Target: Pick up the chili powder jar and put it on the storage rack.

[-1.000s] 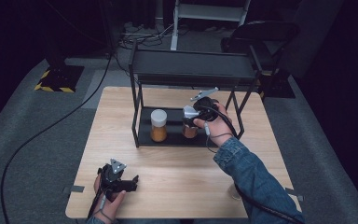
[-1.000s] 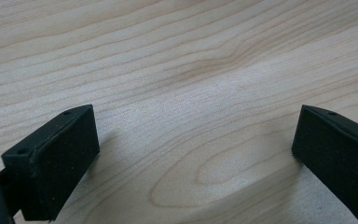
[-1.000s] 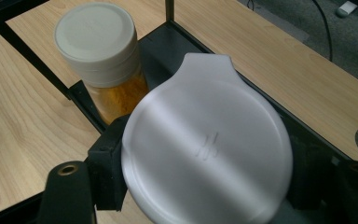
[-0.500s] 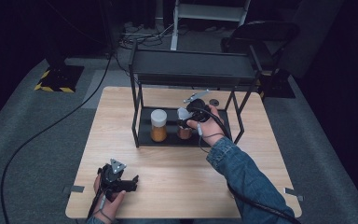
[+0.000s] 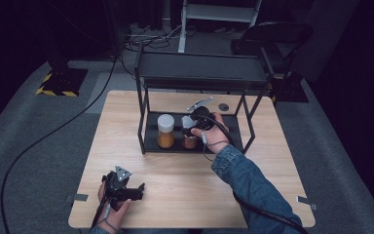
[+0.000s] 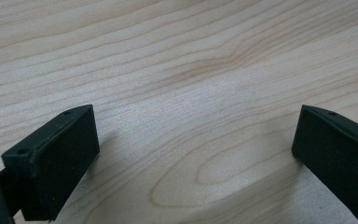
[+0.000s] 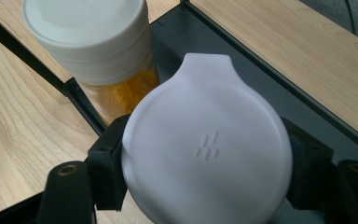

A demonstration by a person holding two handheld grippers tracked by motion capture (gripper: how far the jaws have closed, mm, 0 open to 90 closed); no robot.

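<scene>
A small jar with a white flip cap and brownish contents sits between the pads of my right gripper, which is shut on it just under the cap. It is at the lower shelf of a black rack, close beside a taller jar with a white screw lid and orange contents. Whether the held jar rests on the shelf I cannot tell. My left gripper lies near the table's front left, its jaws wide open over bare wood.
The rack's top shelf overhangs the lower one, and its thin legs stand on either side of the jars. A small dark round disc lies on the wooden table behind the rack. Cables trail across the grey floor.
My right gripper has carried the capped jar a little left and down, closer to the taller jar. The left gripper has stayed where it was.
</scene>
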